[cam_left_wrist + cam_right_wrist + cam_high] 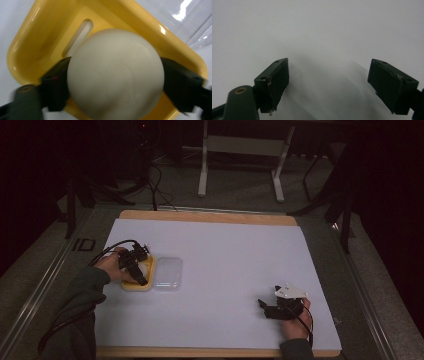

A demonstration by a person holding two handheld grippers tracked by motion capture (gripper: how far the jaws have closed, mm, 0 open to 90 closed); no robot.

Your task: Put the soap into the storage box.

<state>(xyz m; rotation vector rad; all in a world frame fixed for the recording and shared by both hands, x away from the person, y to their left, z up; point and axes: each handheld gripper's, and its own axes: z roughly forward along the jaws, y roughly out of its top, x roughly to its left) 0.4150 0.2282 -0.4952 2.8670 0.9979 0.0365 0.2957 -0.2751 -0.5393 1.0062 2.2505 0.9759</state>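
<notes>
A smooth white egg-shaped ball (pixel 115 72) sits between the jaws of my left gripper (pixel 113 85), which is shut on it; both black pads (pixel 56 85) press its sides. Right under it lies a yellow tray (pixel 37 37) with a slot in its floor. In the high view the left gripper (pixel 141 274) is over that yellow tray (pixel 133 286) at the table's left, the ball (pixel 144 268) showing pale between the jaws. My right gripper (pixel 262 307) rests low at the front right, and its jaws (pixel 328 82) stand wide open over bare white surface.
A clear plastic lid (pixel 167 273) lies flat against the tray's right side, and its glossy clear plastic (pixel 190 20) shows again past the tray in the left gripper view. The white sheet (pixel 225 250) covers a wooden board. Table legs and cables stand on the floor beyond.
</notes>
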